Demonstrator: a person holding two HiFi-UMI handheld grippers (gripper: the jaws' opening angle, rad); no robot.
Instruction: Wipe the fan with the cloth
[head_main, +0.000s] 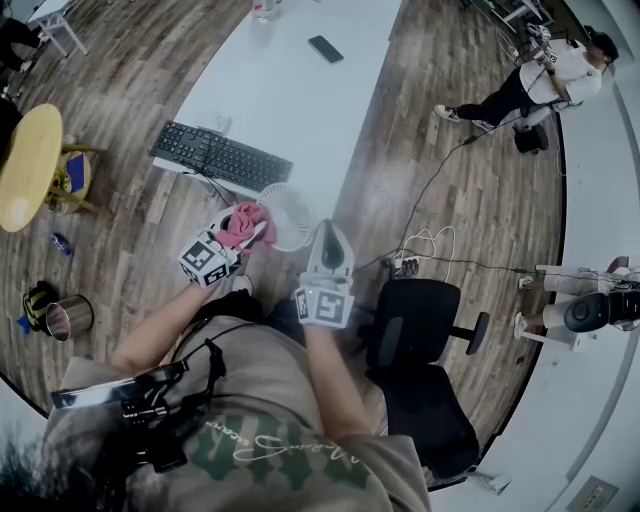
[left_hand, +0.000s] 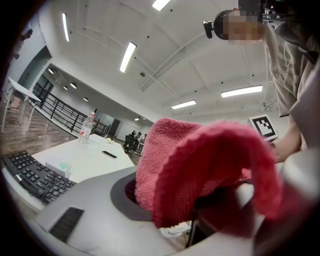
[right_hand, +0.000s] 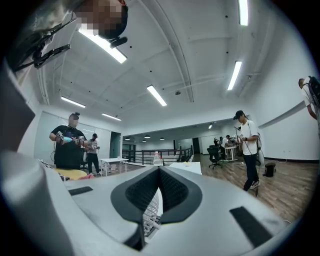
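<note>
The left claw (head_main: 255, 235) is clamping down on the pink cloth (head_main: 240, 220), its jaws standing partly apart around the thick fold. In the left gripper view the towelling is bulging up and over both jaws. The wad is pressing against the left side of the white fan (head_main: 285, 215), which is standing at the near edge of the worktop (head_main: 290, 90), just beside the near end of the keyboard (head_main: 220, 155).

The right claw (head_main: 327, 235) is reaching in level from the fan's right side with its jaws closed together. In the right gripper view the white grille is showing directly under and behind the tips. It may be nipping a wire of the grille, though the view is too tight to tell. So the fan is sitting between the two claws, cloth on one side and closed tips on the other.

By count: one fan, one cloth, two claws. The worktop is also carrying one black keyboard along its left edge, one small white box (left_hand: 59, 167) just past the keyboard, one dark phone (head_main: 325, 48) lying flat toward the far end, and one clear bottle (left_hand: 86, 129) at the far edge.
</note>
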